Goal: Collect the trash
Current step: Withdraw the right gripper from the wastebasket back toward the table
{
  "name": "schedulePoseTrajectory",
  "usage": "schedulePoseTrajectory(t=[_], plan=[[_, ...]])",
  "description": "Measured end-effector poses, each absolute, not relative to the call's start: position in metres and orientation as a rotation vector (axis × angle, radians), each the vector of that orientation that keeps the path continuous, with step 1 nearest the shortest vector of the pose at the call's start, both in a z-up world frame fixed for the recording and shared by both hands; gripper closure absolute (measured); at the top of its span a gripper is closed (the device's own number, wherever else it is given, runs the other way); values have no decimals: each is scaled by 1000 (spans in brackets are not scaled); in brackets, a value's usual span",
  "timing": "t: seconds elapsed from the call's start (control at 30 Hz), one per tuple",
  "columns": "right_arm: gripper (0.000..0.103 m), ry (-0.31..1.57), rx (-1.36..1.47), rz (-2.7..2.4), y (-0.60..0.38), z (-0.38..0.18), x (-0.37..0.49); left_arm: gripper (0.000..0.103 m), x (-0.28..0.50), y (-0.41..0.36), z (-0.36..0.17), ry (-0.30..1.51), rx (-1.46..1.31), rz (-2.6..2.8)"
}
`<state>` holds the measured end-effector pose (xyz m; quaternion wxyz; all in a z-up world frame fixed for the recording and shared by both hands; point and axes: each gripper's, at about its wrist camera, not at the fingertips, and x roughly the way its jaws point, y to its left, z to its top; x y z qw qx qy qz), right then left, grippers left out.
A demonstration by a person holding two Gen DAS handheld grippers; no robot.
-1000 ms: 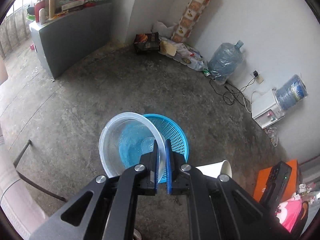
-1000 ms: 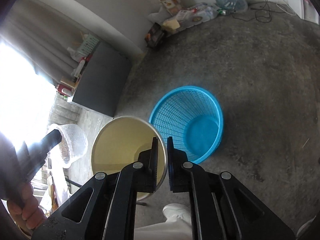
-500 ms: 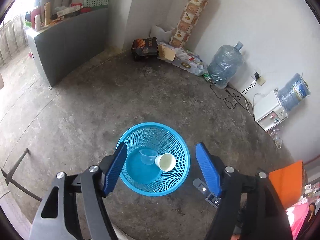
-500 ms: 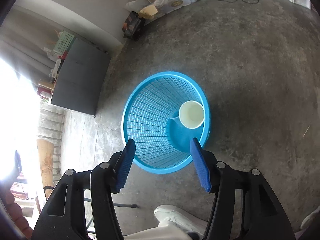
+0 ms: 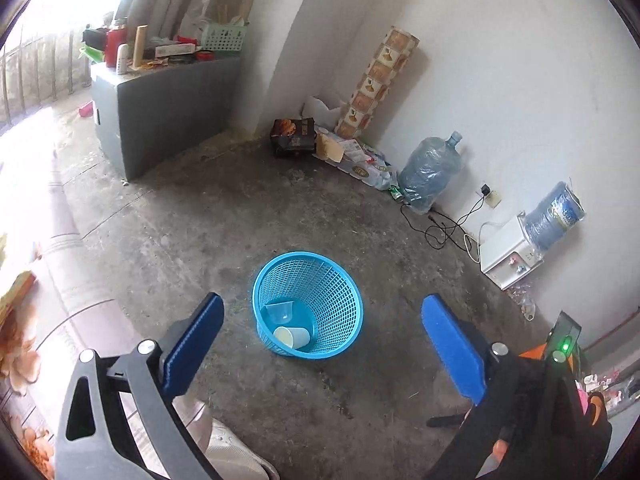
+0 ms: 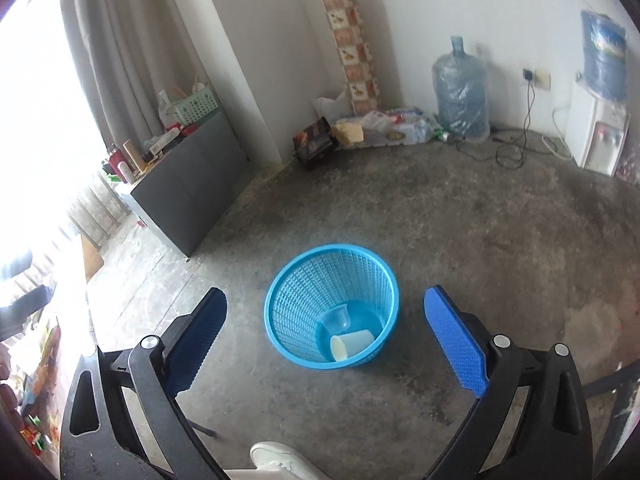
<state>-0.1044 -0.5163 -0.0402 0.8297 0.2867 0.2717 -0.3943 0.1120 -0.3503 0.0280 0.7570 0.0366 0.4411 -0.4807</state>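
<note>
A blue mesh basket (image 5: 320,280) stands on the concrete floor; it also shows in the right wrist view (image 6: 296,304). Inside it lie a clear plastic cup (image 5: 279,313) (image 6: 339,318) and a white paper cup (image 5: 292,336) (image 6: 352,343) on its side. My left gripper (image 5: 320,340) is open wide and empty, high above and in front of the basket. My right gripper (image 6: 326,336) is open wide and empty too, also above the basket.
A grey cabinet (image 5: 160,108) with clutter stands at the back left. Packets, a patterned roll (image 5: 376,80) and a water jug (image 5: 430,172) line the wall. A dispenser (image 5: 512,248) with cables sits right. A white shoe (image 6: 280,458) is near the bottom edge.
Both grippers opened and let their cups drop into the basket. Both have since risen and pulled back, so the basket looks smaller.
</note>
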Motion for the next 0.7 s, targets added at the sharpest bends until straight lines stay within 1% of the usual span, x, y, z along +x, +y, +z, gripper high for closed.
schedulePoseTrajectory(t=[0.2,0.4,0.53,0.7], plan=[[8,552,484,-895,-485,-16,-100,6,106,-275,50,921,70,-980],[8,521,382,-879,-454,2,-96,6,96,-203,67,834,44,-909],[8,543,250,-799,-424,13,-86,6,94,-156,75,786,2,-876],[8,466,141,-638,-386,25,-84,6,93,-94,79,723,-48,-813]])
